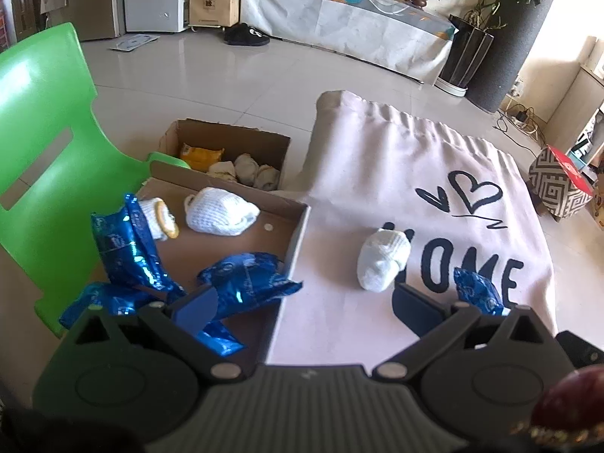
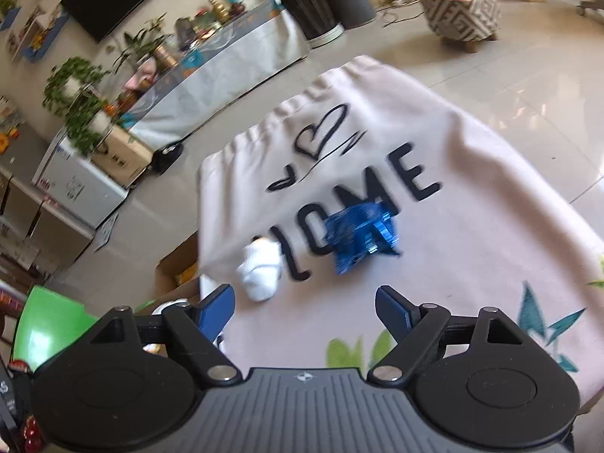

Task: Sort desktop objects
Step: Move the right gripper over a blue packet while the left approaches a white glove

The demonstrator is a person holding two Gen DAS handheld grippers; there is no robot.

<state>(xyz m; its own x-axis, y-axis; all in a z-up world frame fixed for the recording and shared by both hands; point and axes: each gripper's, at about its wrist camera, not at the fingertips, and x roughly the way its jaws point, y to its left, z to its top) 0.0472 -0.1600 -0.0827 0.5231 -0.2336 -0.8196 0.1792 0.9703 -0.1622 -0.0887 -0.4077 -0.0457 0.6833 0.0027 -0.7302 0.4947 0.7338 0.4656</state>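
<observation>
A rolled white sock [image 1: 382, 261] and a blue foil packet [image 1: 478, 291] lie on the pale "HOME" cloth [image 1: 377, 158]. They also show in the right wrist view: the sock [image 2: 261, 268] and the packet [image 2: 358, 237]. A shallow cardboard tray [image 1: 294, 241] at the left holds several blue packets [image 1: 245, 283] and two white socks [image 1: 219, 211]. My left gripper [image 1: 302, 302] is open and empty above the tray's right edge. My right gripper [image 2: 304, 307] is open and empty, hovering short of the sock and packet.
A deeper cardboard box [image 1: 226, 151] behind the tray holds an orange packet and beige socks. A green plastic chair [image 1: 45, 143] stands under and left of the tray. A patterned stool [image 2: 462, 11] stands on the tiled floor beyond the table.
</observation>
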